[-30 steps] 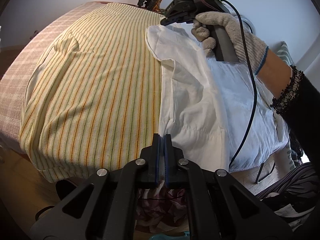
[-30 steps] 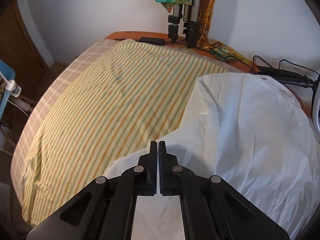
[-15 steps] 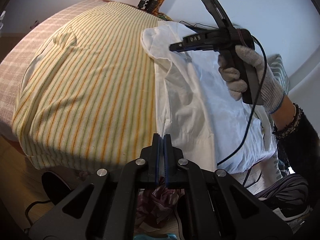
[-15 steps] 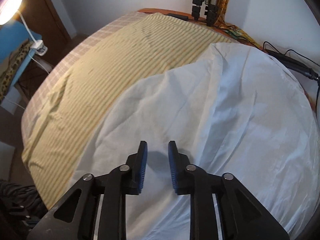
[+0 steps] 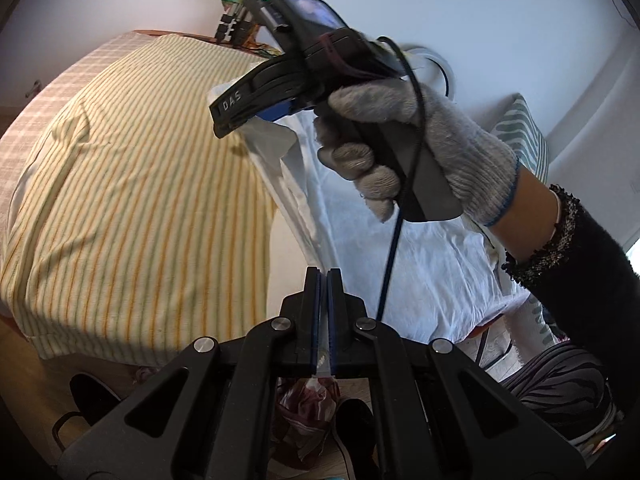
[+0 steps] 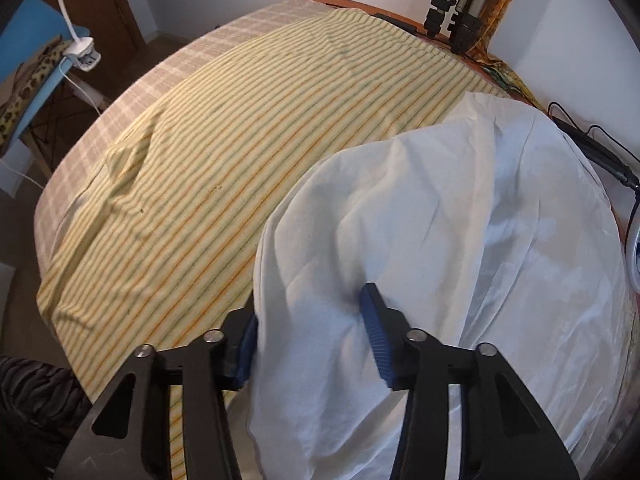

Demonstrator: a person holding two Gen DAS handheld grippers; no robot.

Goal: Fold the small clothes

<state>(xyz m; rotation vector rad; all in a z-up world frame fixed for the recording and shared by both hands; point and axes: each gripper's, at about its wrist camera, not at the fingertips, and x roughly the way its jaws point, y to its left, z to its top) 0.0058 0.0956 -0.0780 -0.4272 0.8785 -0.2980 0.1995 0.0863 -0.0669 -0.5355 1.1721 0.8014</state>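
A white garment [image 6: 500,216] lies spread on the right part of a table covered with a yellow striped cloth [image 6: 240,152]. My right gripper [image 6: 310,336] is open, its jaws wide apart with a raised fold of the white garment between them. In the left wrist view the right gripper [image 5: 240,116] is held by a gloved hand above the garment's [image 5: 432,276] far left edge. My left gripper [image 5: 323,280] is shut and empty, hovering over the table's near edge, beside the garment.
A tripod [image 6: 452,20] and cables [image 6: 592,148] stand at the table's far side. A blue chair with a lamp clamp [image 6: 80,54] is to the left. Shoes and a patterned bag [image 5: 308,408] lie on the floor below the left gripper.
My right gripper opened from shut to wide and dropped onto the white garment, so a fold now sits between its jaws. The left gripper stayed shut and shifted slightly right.
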